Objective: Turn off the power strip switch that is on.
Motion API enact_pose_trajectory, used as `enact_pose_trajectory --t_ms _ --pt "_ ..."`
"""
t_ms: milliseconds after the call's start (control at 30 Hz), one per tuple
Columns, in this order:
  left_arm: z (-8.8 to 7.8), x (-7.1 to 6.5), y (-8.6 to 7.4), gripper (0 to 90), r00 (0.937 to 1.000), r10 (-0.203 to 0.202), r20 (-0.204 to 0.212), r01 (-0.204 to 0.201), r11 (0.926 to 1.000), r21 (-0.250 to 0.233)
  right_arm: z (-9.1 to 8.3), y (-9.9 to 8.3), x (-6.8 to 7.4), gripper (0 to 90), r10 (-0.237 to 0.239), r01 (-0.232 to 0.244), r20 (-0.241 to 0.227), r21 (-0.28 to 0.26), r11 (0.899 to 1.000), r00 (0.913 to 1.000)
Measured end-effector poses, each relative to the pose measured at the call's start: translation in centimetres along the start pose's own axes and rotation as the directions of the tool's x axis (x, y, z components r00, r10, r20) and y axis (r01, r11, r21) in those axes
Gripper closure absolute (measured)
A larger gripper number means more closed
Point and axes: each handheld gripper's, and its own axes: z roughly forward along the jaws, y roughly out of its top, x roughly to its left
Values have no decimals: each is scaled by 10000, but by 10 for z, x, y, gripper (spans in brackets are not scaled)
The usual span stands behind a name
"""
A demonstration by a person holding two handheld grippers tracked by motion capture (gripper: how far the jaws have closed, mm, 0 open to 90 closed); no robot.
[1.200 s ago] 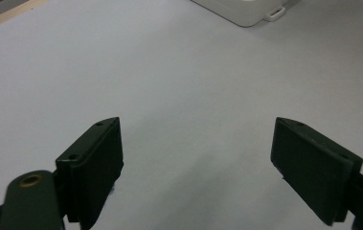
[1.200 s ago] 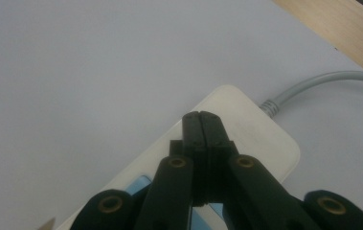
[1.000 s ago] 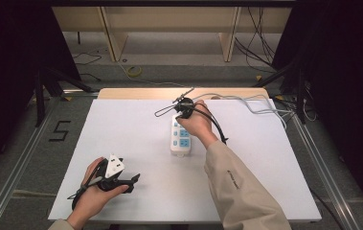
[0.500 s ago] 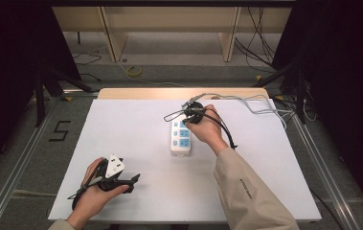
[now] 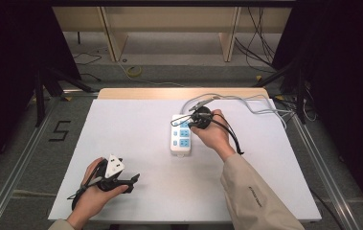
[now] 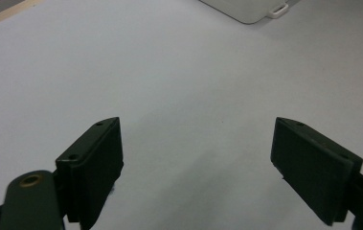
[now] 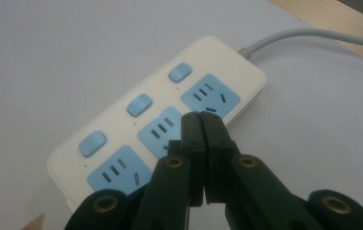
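A white power strip point(image 5: 181, 135) with blue sockets and three blue switches lies mid-table, and its grey cable point(image 5: 246, 101) runs off to the right. My right gripper point(image 5: 175, 121) hangs just over the strip's far half, pointing left. In the right gripper view its jaws point(image 7: 200, 120) are shut together with nothing between them, over the strip point(image 7: 136, 139) near the middle socket. My left gripper point(image 5: 132, 180) rests at the table's near left, held in a hand. Its jaws point(image 6: 198, 153) stand wide open over bare table, and the strip's end point(image 6: 251, 10) lies farther off.
The white table point(image 5: 136, 124) has a wooden strip point(image 5: 179, 93) along its far edge. The grey cable point(image 7: 308, 36) leaves the strip's far end towards the right edge. A "5" mark point(image 5: 60, 130) is on the floor at the left, and loose cables point(image 5: 294, 108) lie at the right.
My right hand has shifted a little to the right over the power strip, with its gripper still shut. The left hand and its gripper have not moved.
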Motion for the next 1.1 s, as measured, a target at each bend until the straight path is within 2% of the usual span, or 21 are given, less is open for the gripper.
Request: enact_pose_trajectory --t_ms 533,1100 --pt "0 0 0 183 10000 51 -19 -51 10000 46 -21 -21 5 865 -107 107 6 -175 9998 9999" --pt "0 0 0 183 10000 35 -29 -34 10000 64 -43 -57 9 829 -169 170 28 -371 9992 9999"
